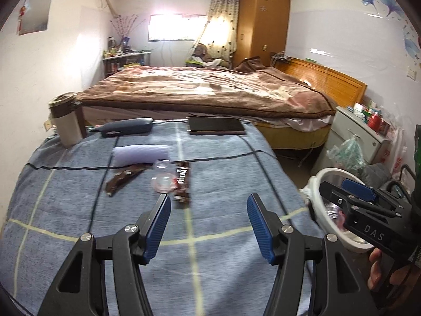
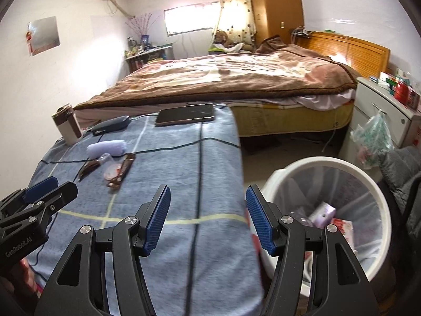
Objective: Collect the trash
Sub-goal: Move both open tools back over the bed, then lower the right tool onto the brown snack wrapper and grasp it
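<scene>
On the blue checked cloth lie two brown snack wrappers (image 1: 183,183) (image 1: 123,177), a clear plastic cup lid (image 1: 163,181) and a rolled white tissue (image 1: 140,153). They show smaller in the right wrist view: wrapper (image 2: 121,169), lid (image 2: 110,169), tissue (image 2: 106,147). My left gripper (image 1: 208,205) is open and empty, just short of the nearer wrapper. My right gripper (image 2: 208,197) is open and empty, over the cloth's right edge beside the white lined trash bin (image 2: 373,187), which holds some packaging.
A dark tablet (image 1: 215,126), a dark glasses case (image 1: 127,127) and a travel mug (image 1: 65,121) stand at the cloth's far end. Beyond is a bed with a brown blanket (image 1: 197,89). A white nightstand (image 2: 389,105) and a hanging bag (image 2: 373,139) are right.
</scene>
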A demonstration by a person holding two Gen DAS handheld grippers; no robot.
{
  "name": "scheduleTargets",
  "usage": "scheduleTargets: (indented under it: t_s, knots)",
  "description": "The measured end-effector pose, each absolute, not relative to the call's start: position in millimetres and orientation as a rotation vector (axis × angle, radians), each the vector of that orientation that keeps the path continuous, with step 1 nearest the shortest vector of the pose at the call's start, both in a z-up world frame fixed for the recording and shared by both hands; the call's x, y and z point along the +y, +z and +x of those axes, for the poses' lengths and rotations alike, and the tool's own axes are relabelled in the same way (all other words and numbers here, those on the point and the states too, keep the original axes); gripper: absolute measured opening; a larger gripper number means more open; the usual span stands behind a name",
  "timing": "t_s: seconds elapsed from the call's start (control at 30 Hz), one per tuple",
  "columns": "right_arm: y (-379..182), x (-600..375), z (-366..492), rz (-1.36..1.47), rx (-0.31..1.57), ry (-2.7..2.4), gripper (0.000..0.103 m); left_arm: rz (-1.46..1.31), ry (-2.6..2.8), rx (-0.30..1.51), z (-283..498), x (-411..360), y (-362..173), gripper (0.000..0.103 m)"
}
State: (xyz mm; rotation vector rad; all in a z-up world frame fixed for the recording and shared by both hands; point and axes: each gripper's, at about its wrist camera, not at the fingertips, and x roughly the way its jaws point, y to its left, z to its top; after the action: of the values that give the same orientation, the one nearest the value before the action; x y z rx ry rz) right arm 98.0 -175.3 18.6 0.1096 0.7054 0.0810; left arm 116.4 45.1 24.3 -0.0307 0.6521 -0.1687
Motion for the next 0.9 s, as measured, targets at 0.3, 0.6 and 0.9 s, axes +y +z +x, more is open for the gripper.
scheduleTargets:
  t_s: [0.3,0.6,0.9]
  knots:
    - [15.4,-139.7,114.6,0.092,0.724,0.148,0.061,-0.068,-0.082,0.655,126.7,99.0,21.3,0.064]
    - [2.3,-105.5,138.5,0.072,0.775,0.192,0.061,-0.1,0.004,0.689,144.4,146.6,4.7,0.065]
    - [-11.7,-71.4,169.4,0.064,0.828,0.231,0.061,-0.121,0.01,0.711,172.3,174.0,-7.5,0.065]
